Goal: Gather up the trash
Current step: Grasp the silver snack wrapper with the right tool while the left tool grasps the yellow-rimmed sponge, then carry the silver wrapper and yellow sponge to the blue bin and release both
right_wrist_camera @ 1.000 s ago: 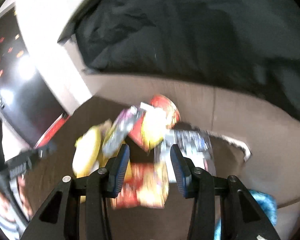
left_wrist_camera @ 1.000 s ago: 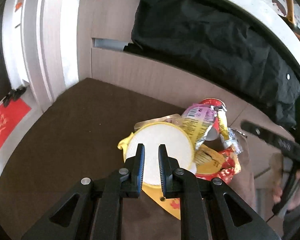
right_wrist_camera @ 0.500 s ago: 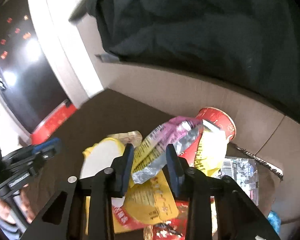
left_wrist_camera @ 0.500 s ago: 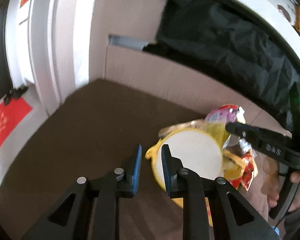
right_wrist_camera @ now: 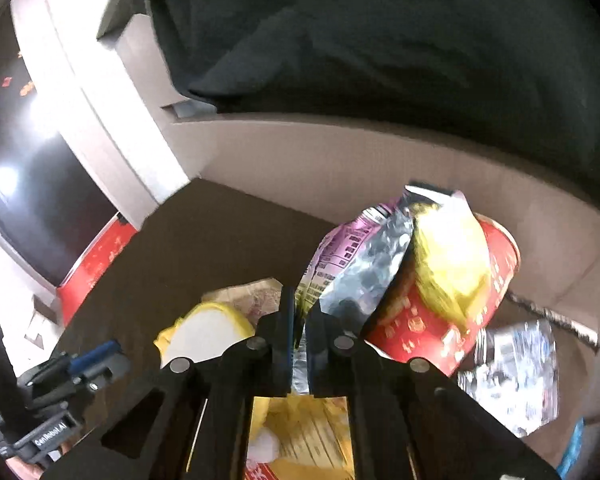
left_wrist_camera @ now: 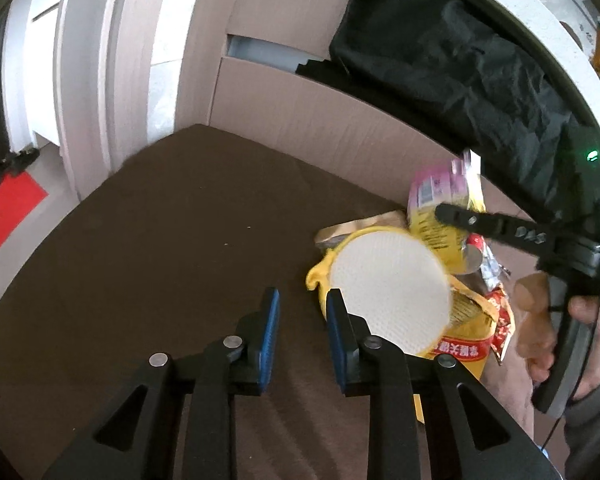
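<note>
A heap of trash lies on the brown surface: a yellow cup with a white underside, a purple and silver snack bag, a red cup and yellow wrappers. My right gripper is shut on the lower edge of the purple snack bag and holds it up over the heap. My left gripper is open and empty, its right finger beside the yellow cup.
A cardboard box wall stands behind the heap with a black bin bag in it. A white door frame is at the left. A crumpled silver wrapper lies right of the red cup.
My right gripper has closed on the purple snack bag and lifted it. My left gripper has let go of the yellow cup, opened and moved left of it.
</note>
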{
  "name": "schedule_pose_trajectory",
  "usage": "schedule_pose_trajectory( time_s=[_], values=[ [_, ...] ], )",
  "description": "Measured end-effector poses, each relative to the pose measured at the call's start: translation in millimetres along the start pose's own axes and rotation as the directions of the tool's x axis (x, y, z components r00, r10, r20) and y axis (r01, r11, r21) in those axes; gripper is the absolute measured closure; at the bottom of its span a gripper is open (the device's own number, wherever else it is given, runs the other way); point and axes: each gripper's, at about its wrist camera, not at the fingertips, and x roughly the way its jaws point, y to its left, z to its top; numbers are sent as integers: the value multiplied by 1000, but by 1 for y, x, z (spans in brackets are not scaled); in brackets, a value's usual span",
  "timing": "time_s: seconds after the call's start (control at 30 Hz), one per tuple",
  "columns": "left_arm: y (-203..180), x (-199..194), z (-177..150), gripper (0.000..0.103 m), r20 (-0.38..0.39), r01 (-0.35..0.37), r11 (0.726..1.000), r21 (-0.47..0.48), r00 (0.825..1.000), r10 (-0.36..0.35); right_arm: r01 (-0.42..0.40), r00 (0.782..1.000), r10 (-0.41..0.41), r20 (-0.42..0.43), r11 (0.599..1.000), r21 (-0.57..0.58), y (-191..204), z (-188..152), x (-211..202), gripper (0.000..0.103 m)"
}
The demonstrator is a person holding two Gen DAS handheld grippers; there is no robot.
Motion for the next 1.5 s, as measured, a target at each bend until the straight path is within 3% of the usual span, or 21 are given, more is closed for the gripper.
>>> schedule_pose_trajectory(
  time_s=[0.2, 0.33, 0.4, 0.53, 0.6, 0.67, 0.77, 0.87, 1.07, 1.13, 1.23, 1.37, 1.5],
  values=[
    [-3, 21, 23, 77, -27, 83, 996, -42, 996, -84, 16, 995, -5, 95, 993, -113, 18, 1, -57, 103],
    [1, 34, 40, 77, -23, 2, 998, -65, 1000, -3, 27, 993, -15, 119, 995, -100, -2, -8, -95, 103],
    [12, 40, 41, 77, -41, 1, 994, -110, 999, -6, 52, 991, -36, 131, 991, -120, -11, -20, -112, 103],
    [38, 37, 26, 77, -59, 84, 949, -303, 992, -107, 94, 990, -79, 114, 987, -134, -38, -50, -131, 102],
    [38, 35, 13, 72, -82, 133, 932, -338, 982, -169, 102, 991, -88, 104, 986, -133, -49, -62, -133, 102],
    [27, 34, 5, 71, -110, 130, 942, -309, 979, -171, 106, 991, -94, 93, 986, -127, -58, -74, -135, 102],
    [6, 34, 4, 70, -138, 83, 966, -245, 983, -119, 100, 992, -91, 86, 989, -113, -72, -89, -141, 102],
    [-5, 42, 5, 69, -162, 93, 951, -295, 976, -146, 95, 993, -87, 84, 991, -99, -81, -105, -149, 102],
    [-25, 49, 7, 70, -150, -21, 949, -313, 988, -28, 85, 993, -79, 85, 994, -72, -84, -123, -156, 102],
    [-33, 49, 8, 81, -156, -55, 951, -305, 988, 7, 80, 993, -74, 88, 995, -64, -85, -128, -159, 102],
    [-55, 37, 9, 93, -120, -69, 974, -216, 992, 44, 84, 992, -77, 99, 994, -68, -85, -133, -169, 102],
    [-91, 2, 18, 95, -36, -75, 996, -53, 997, 73, 84, 989, -75, 125, 994, -68, -91, -137, -189, 102],
    [-129, -46, 25, 96, 83, -108, 992, 64, 991, 103, 82, 983, -73, 170, 995, -47, -100, -138, -216, 102]
  ],
)
